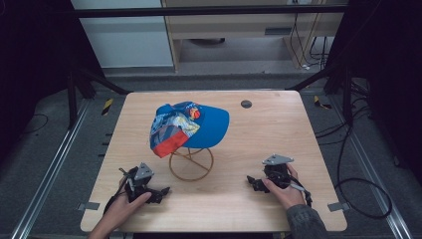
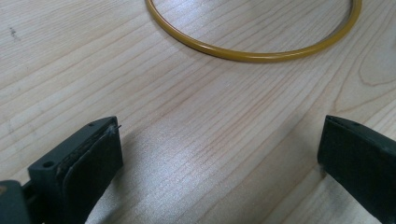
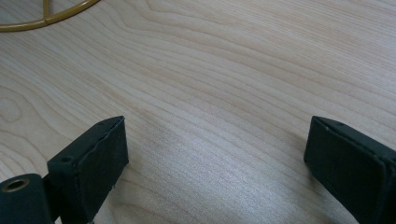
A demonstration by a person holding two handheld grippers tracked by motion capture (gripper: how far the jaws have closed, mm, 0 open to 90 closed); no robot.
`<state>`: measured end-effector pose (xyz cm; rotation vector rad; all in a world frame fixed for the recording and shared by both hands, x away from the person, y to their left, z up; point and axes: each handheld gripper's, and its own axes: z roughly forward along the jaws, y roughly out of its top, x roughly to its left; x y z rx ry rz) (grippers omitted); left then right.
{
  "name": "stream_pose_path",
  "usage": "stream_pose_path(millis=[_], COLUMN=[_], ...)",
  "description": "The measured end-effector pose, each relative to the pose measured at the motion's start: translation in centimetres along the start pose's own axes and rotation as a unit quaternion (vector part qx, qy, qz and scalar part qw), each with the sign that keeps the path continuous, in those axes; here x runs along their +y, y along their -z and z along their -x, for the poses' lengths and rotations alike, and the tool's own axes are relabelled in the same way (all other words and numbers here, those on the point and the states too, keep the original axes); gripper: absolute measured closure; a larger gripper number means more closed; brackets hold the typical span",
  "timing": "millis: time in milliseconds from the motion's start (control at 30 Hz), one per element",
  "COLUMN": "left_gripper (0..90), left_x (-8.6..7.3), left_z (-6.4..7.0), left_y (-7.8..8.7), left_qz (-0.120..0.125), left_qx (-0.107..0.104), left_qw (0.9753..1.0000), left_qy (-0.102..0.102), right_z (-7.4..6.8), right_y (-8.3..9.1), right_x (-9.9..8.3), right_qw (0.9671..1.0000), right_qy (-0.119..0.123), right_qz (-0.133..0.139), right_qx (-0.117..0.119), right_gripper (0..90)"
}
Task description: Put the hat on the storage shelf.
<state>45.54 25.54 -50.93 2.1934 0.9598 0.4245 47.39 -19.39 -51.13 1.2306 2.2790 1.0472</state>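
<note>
Blue patterned fabric cap [image 1: 189, 127] hides top of yellow wire stand [image 1: 191, 164]; stand's ring [image 2: 252, 51] cropped by frame edge.

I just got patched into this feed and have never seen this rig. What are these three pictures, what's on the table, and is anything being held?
There is no robot arm here: a person holds a hand-held gripper in each hand, the left one and the right one, both low over a wooden table. The high view looks down from above the person's side. The other two pictures come from cameras riding on each gripper, looking along its two black jaws. In both, the jaws stand wide apart with bare wood between them, so nothing is held. On the table a blue cap sits on a yellow wire stand, whose ring base shows at the top of the left gripper view. A small dark disc lies near the far edge.
</note>
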Motion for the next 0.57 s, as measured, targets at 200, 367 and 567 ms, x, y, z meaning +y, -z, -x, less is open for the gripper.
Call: stream_pose_path(millis=[200,367,567], left_gripper=[0.0,0.0,0.0], left_x=[0.0,0.0,0.0], left_z=[0.0,0.0,0.0], left_y=[0.0,0.0,0.0], left_qz=[0.0,0.0,0.0], left_qx=[0.0,0.0,0.001], left_qw=[1.0,1.0,1.0], left_qy=[0.0,0.0,0.0], right_z=[-0.3,-0.6,-1.1], right_y=[0.0,0.1,0.5], right_x=[0.0,-0.2,-0.6], right_qw=[0.9999,0.9996,0.9996], right_qy=[0.009,0.021,0.012], right_qz=[-0.005,-0.009,-0.009], right_qx=[-0.006,-0.016,-0.022], right_gripper=[6.4,6.0,6.0])
